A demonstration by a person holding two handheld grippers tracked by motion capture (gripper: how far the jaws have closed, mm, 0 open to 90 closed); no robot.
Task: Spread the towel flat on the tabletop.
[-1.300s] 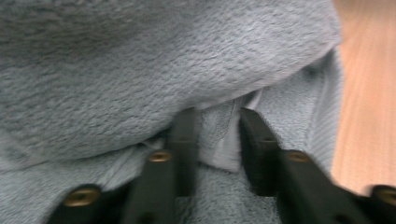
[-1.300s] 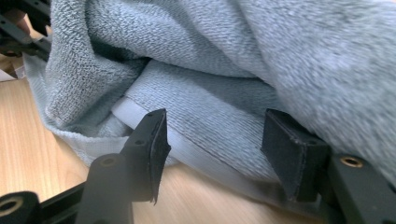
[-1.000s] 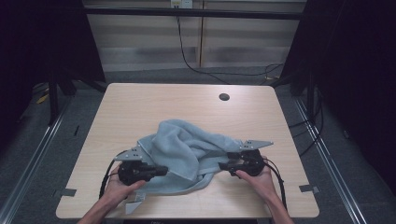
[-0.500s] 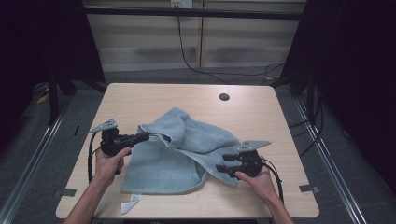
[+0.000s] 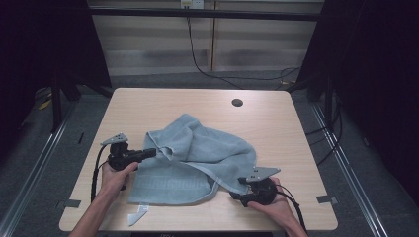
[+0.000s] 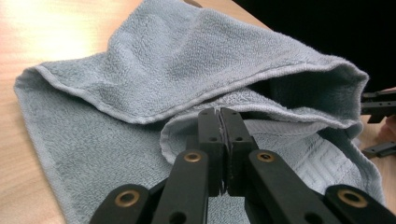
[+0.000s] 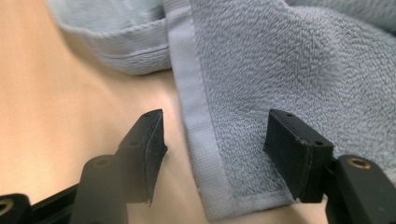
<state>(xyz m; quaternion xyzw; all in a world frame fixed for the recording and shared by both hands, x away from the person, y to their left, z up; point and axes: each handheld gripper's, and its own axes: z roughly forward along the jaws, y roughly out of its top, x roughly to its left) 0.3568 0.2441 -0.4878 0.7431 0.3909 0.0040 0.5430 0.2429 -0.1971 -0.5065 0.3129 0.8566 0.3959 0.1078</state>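
Observation:
A light blue towel [image 5: 197,148] lies rumpled and partly folded over itself in the middle of the wooden table [image 5: 173,101]. My left gripper [image 5: 150,153] is at the towel's left side, shut on a folded hem of the towel [image 6: 187,60], as the left gripper view shows at the jaw tips [image 6: 219,114]. My right gripper [image 5: 236,195] rests at the towel's front right corner. In the right gripper view it stands open [image 7: 215,140], and the hemmed corner of the towel [image 7: 261,70] lies flat on the table between the jaws.
A round cable hole [image 5: 237,102] sits near the table's far edge. A small white scrap [image 5: 137,216] lies by the front left edge. Black cables trail from both grippers. The right gripper's jaws [image 6: 378,105] show at the left gripper view's right edge.
My left gripper has moved from the front edge to the table's left side, pulling the towel's edge with it and spreading the cloth. The right gripper has slid slightly toward the front.

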